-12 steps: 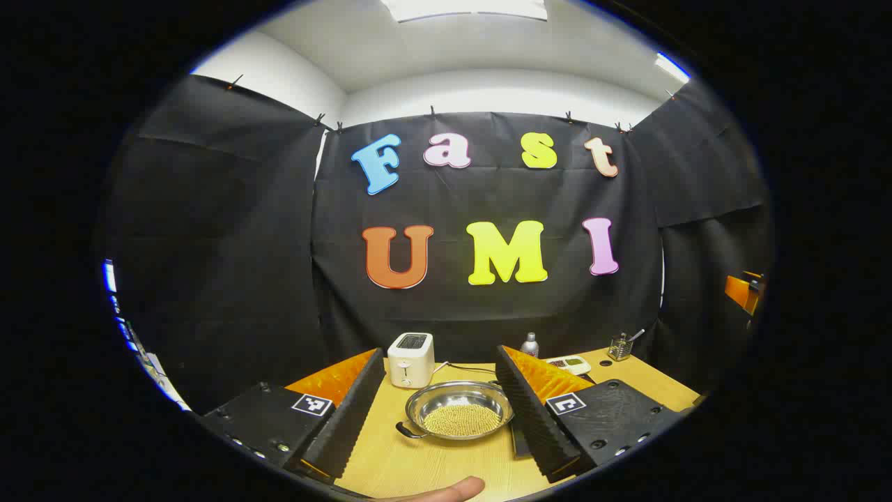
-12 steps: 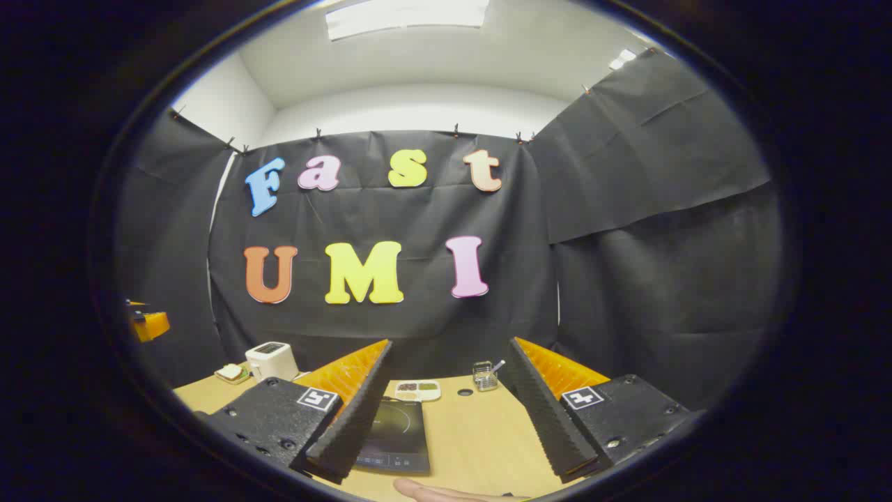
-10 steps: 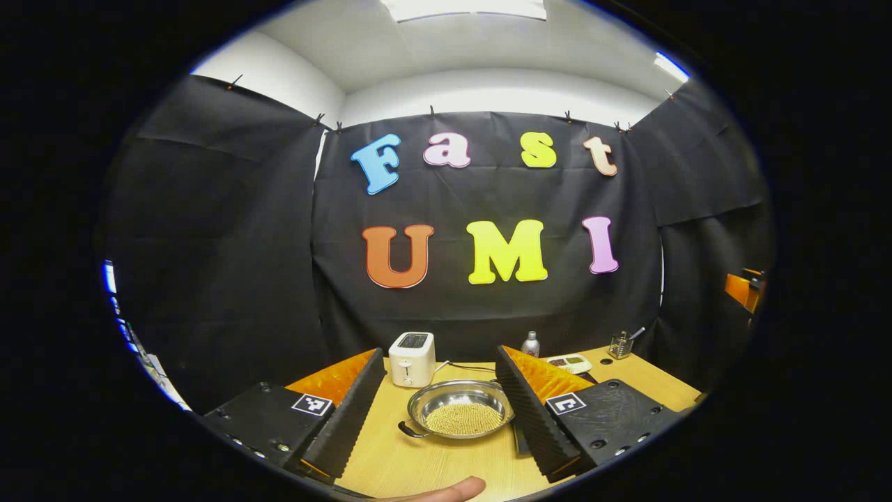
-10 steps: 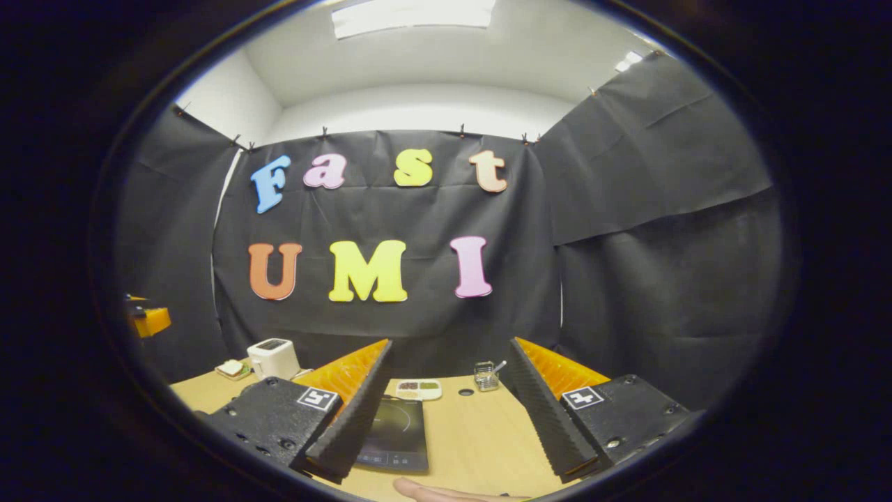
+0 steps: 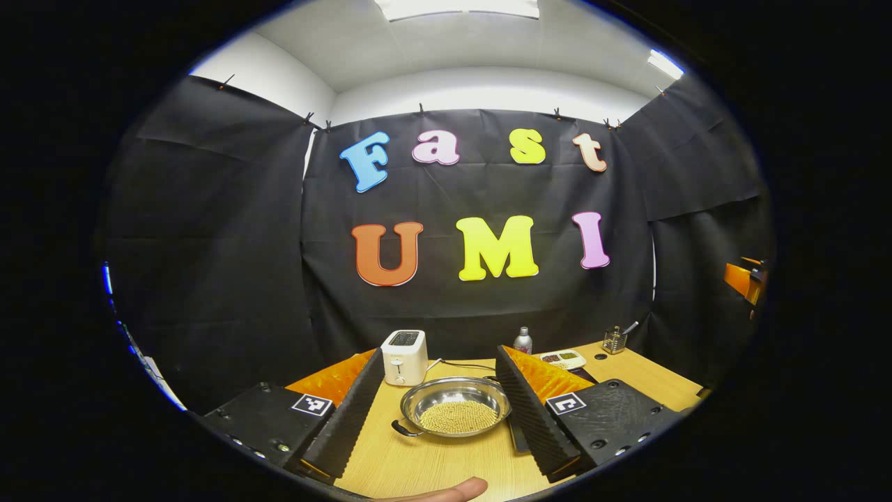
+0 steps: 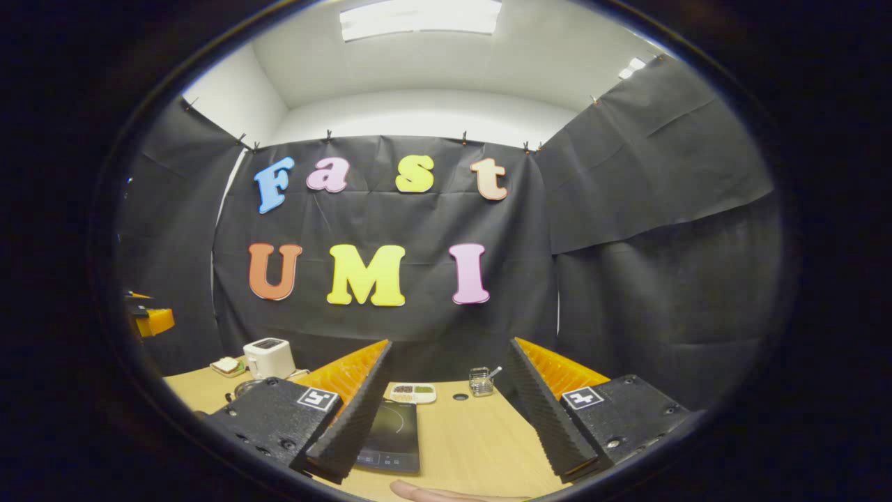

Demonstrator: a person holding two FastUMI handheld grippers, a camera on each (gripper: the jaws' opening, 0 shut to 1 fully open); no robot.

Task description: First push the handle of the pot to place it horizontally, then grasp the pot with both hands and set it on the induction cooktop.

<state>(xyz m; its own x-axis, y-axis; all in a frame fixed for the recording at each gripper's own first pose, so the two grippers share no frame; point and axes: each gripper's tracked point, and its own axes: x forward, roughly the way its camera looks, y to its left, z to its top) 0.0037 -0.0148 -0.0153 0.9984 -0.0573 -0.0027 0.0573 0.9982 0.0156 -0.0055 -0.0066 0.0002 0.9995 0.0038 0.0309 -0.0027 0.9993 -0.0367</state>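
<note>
Risk centres on the pot (image 5: 456, 407), a shallow steel pan loaded with loose yellow grains, standing on the wooden surface (image 5: 432, 464) in front of the white toaster (image 5: 403, 357), well short of the induction cooktop (image 6: 391, 437). Left gripper (image 5: 437, 411) has its jaws wide apart and holds nothing; right gripper (image 6: 446, 418) likewise, jaws spread and empty. Judgement: a hard shove on the small dark handle (image 5: 402, 429) at the pot's near left could slide the whole pot or spill grains, and an uneven two-sided lift could tip it. Left gripper view gives the pot, its contents and a bottle (image 5: 522, 341); right gripper view gives the cooktop, lying flat just beyond the left finger, plus a far divided dish (image 6: 413, 392).
</note>
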